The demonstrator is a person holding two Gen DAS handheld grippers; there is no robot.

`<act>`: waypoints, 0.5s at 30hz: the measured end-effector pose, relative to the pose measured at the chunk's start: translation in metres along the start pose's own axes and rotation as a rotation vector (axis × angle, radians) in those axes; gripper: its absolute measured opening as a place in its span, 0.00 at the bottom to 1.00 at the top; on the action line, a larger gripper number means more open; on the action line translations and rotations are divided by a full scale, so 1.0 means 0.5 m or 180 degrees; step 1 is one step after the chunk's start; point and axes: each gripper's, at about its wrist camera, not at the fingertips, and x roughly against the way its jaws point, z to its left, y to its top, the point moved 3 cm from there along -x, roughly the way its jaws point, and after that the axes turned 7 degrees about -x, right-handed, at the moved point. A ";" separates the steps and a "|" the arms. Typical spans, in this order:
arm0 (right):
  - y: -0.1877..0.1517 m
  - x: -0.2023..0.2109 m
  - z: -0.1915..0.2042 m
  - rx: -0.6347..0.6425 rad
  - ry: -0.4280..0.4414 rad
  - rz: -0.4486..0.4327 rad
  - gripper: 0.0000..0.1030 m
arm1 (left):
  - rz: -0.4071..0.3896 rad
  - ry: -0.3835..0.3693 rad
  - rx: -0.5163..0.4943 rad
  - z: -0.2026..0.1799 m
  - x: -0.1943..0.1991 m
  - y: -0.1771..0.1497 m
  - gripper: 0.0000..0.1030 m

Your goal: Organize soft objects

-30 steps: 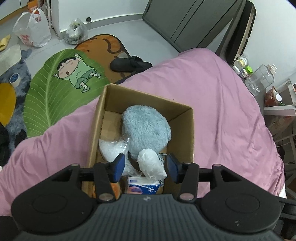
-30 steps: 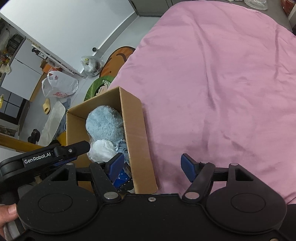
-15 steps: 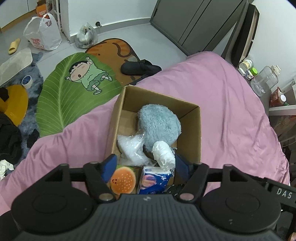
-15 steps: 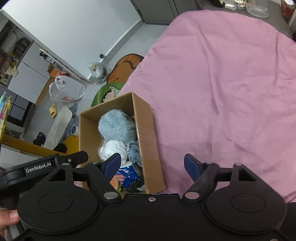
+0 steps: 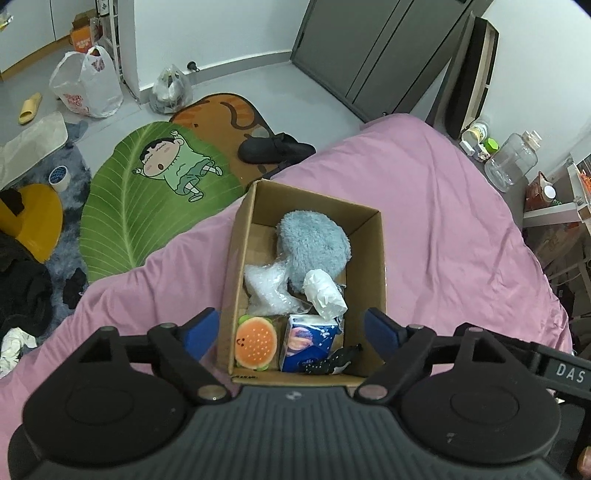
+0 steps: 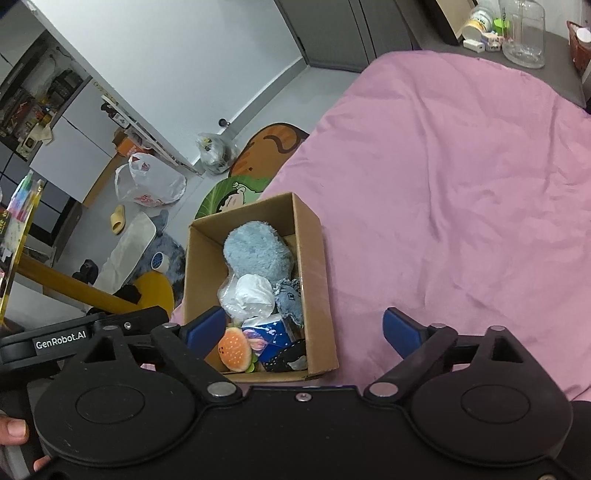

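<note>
An open cardboard box (image 5: 369, 266) (image 6: 314, 266) sits on the pink bedspread (image 5: 443, 206) (image 6: 461, 184). Inside lie a fluffy grey-blue plush (image 5: 314, 243) (image 6: 255, 251), a white crumpled bag (image 5: 325, 291) (image 6: 255, 293), a clear plastic bag (image 5: 266, 288), a burger toy (image 5: 256, 341) (image 6: 234, 349), a blue tissue pack (image 5: 308, 339) (image 6: 271, 334) and a black spotted item (image 5: 328, 363) (image 6: 286, 358). My left gripper (image 5: 291, 332) is open and empty, high above the box's near end. My right gripper (image 6: 304, 328) is open and empty above the box's right wall.
On the floor left of the bed lie a green leaf rug (image 5: 147, 184), an orange rug (image 5: 225, 114), black slippers (image 5: 275, 149) and plastic bags (image 5: 88, 86). Bottles and jars (image 5: 511, 160) (image 6: 521, 33) stand at the bed's far right. The left gripper's body (image 6: 62, 341) shows beside the box.
Both grippers have risen and pulled back from the box, so more of its contents show. The left jaws have opened wider; the white bag stays in the box.
</note>
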 end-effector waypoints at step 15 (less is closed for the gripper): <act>-0.029 0.114 0.028 0.0254 0.0016 -0.0335 1.00 | -0.0279 0.0070 -0.0270 -0.017 0.123 -0.044 0.97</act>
